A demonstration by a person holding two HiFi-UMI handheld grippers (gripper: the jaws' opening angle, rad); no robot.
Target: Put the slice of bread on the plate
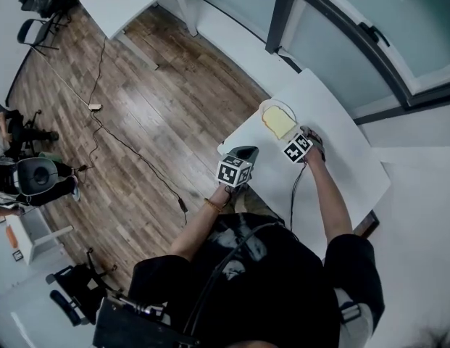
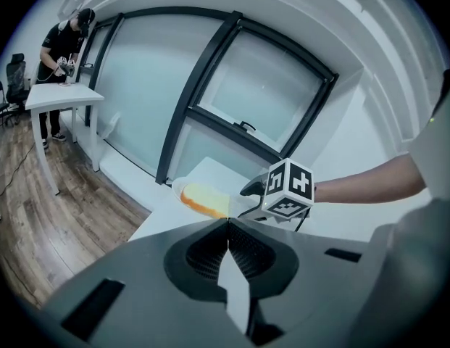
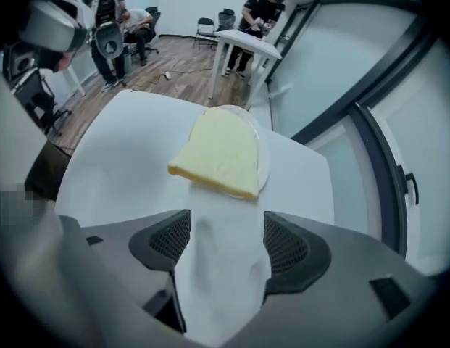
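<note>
No word, brand or number is legible anywhere; the only markings are black-and-white coded squares on the marker cube just beside the plate and on the second cube a little farther from it.

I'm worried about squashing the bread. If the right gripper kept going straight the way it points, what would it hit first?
Probably the bare white table just short of the slice of bread, which lies on the plate. Depth is unclear, so the right gripper could clip its near edge.
</note>
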